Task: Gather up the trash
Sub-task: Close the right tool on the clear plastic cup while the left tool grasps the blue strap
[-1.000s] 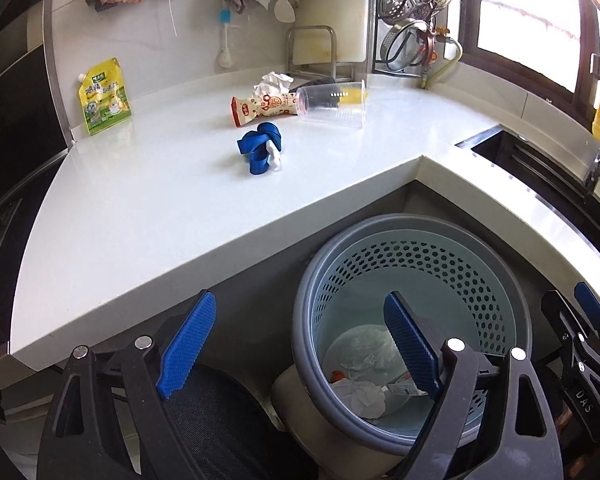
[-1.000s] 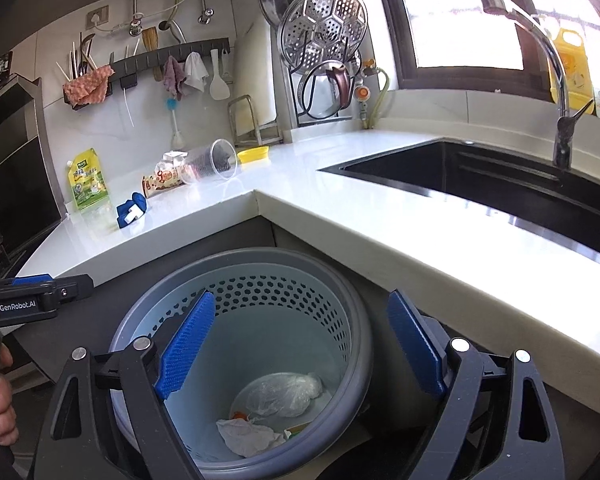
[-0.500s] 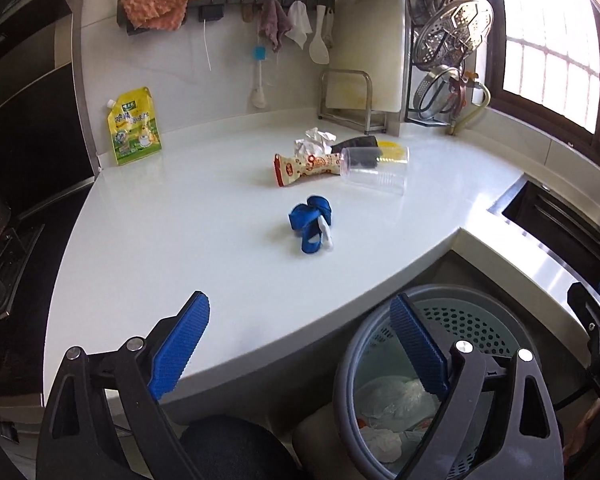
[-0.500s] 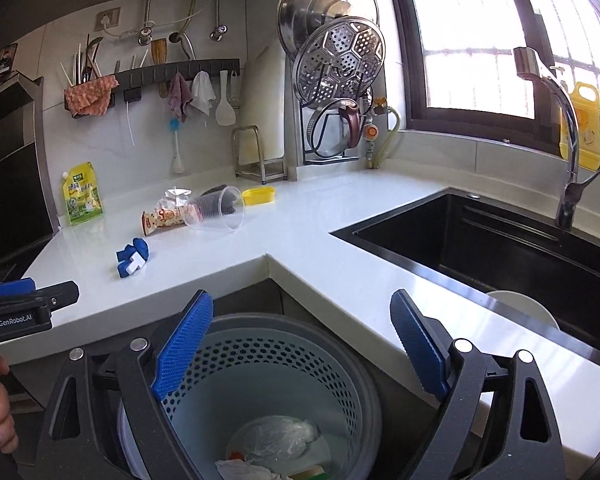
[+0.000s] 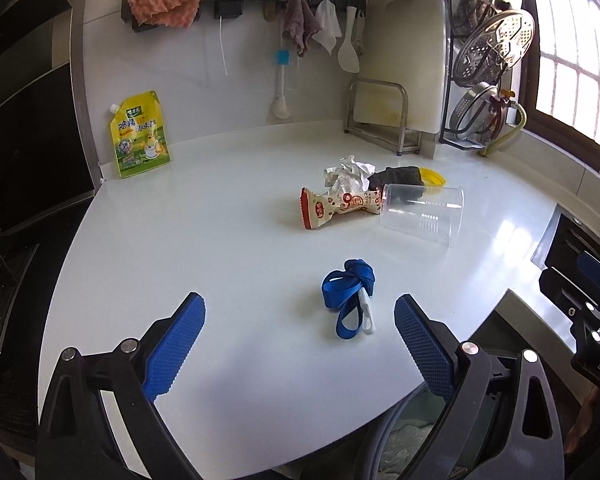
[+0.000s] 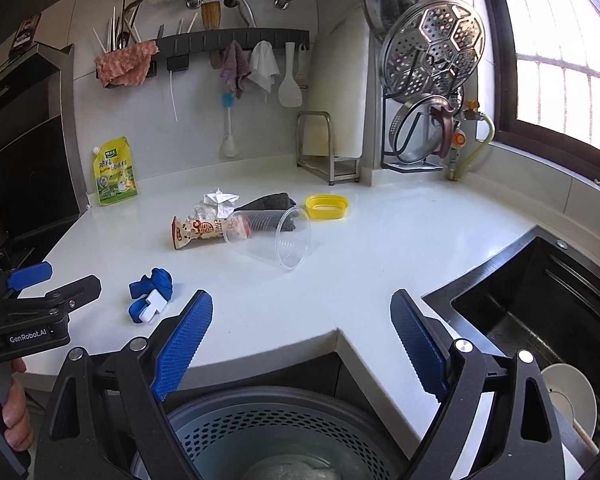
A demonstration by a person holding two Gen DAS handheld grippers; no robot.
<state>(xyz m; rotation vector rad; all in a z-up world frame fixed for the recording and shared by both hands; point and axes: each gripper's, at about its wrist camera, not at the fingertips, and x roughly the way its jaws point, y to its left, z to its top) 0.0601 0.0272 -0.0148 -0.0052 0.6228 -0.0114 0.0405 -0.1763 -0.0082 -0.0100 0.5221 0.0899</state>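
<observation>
The white countertop [image 5: 204, 240] carries the litter. A clear plastic cup [image 5: 422, 214] lies on its side against a snack wrapper [image 5: 340, 206], well ahead. The blue strap [image 5: 348, 294] lies just ahead between the left gripper [image 5: 299, 344] fingers, jaws wide, having just been opening, holding nothing. The right gripper [image 6: 301, 338] gapes wide over the grey bin [image 6: 284, 412].

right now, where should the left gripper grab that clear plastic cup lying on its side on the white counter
Across the clear plastic cup wall near its open rim, from above. It lies on its side, narrow base by the snack wrapper, rim free on the right. The left gripper is open and empty.
</observation>
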